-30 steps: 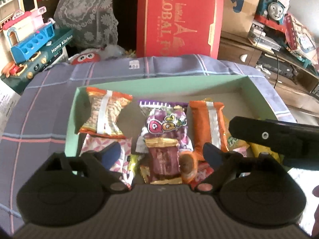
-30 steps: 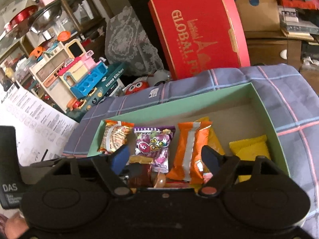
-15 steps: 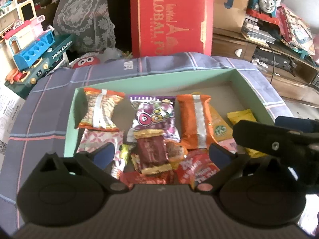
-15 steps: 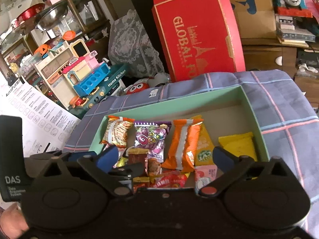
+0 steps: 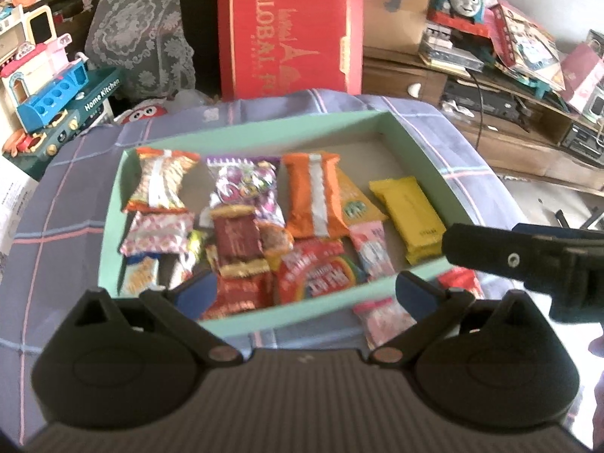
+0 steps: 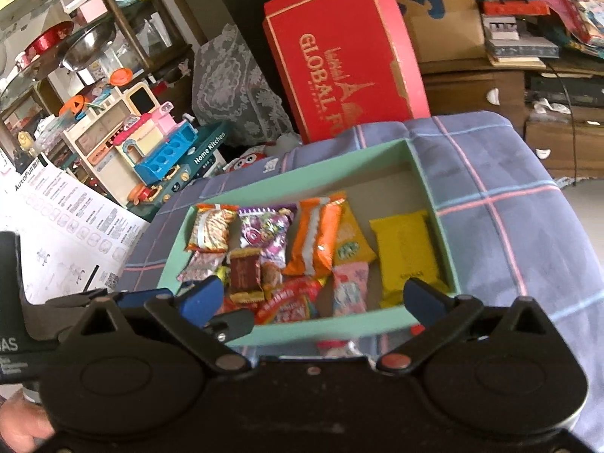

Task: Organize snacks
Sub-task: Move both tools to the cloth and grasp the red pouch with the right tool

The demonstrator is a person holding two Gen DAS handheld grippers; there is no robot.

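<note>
A shallow mint-green box sits on the plaid cloth and holds several snack packets: an orange one, a yellow one, a purple candy bag and a dark red one. My left gripper is open and empty, above the box's near wall. My right gripper is open and empty, also over the near wall. A pink packet and a red one lie on the cloth outside the box.
A red "GLOBAL" carton stands behind the box. A toy kitchen is at the left, cluttered wooden furniture at the right. Printed sheets lie at the left.
Both grippers have drawn back and up from the box. The dark red packet that lay between the left fingers now rests in the box. Both jaws stand wider.
</note>
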